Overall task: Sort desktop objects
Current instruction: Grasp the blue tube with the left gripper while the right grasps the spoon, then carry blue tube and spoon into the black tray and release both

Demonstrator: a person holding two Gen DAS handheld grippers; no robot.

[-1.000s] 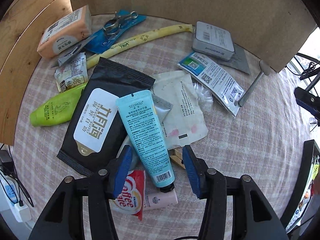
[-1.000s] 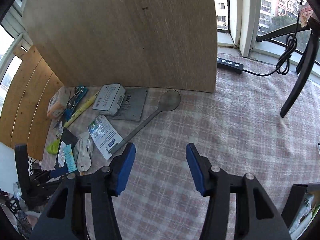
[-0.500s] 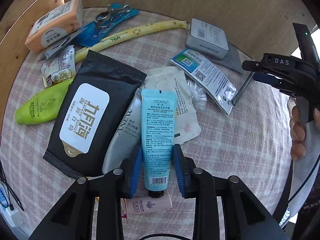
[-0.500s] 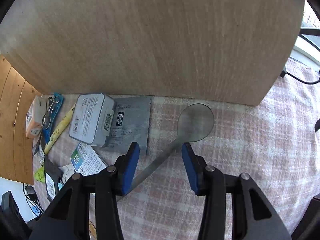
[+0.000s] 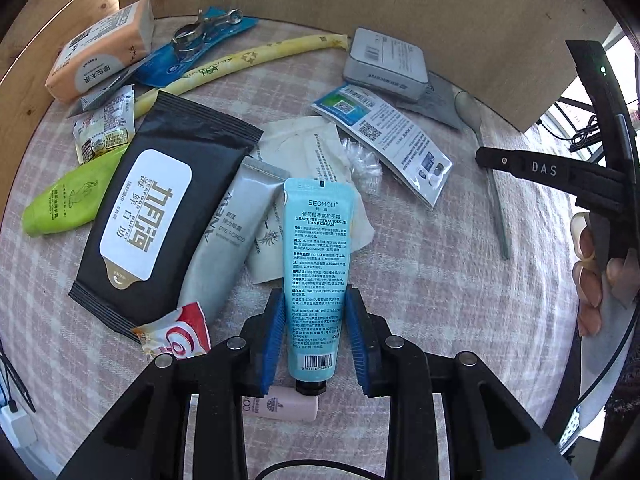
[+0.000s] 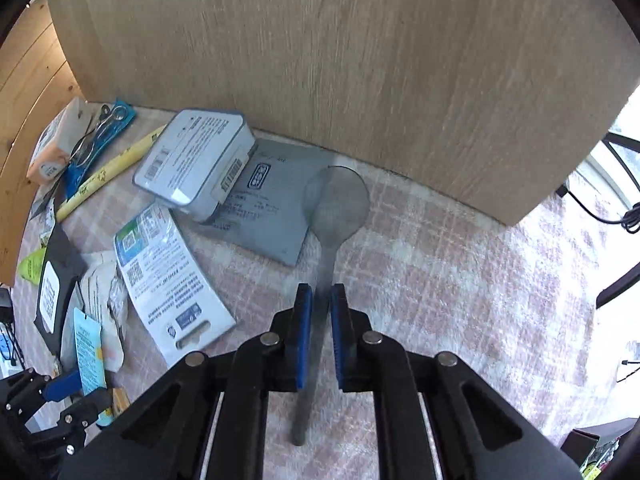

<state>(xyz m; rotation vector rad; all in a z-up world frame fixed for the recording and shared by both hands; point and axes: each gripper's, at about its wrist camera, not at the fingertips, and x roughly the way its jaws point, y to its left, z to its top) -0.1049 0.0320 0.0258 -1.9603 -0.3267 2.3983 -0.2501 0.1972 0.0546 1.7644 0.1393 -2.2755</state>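
Note:
My left gripper (image 5: 316, 332) is shut on a light blue hand cream tube (image 5: 318, 260), its blue pads against the tube's lower sides; the tube also shows in the right wrist view (image 6: 89, 340). My right gripper (image 6: 321, 320) is closed around the handle of a grey metal spoon (image 6: 335, 200) that lies on the checked tablecloth, bowl near the wooden board. The spoon's handle (image 5: 498, 216) shows in the left wrist view beside the right gripper's body.
A black wipes pack (image 5: 160, 208), a silver tube (image 5: 224, 248), a green tube (image 5: 68, 200), a yellow tea sachet (image 5: 240, 64), a tissue pack (image 5: 100, 48), a white tin (image 6: 196, 164) and a barcode packet (image 6: 168, 272) lie around. A wooden board (image 6: 360, 60) stands behind.
My left gripper closed on the blue tube and drew it back a little. My right gripper moved in over the spoon and closed on its handle.

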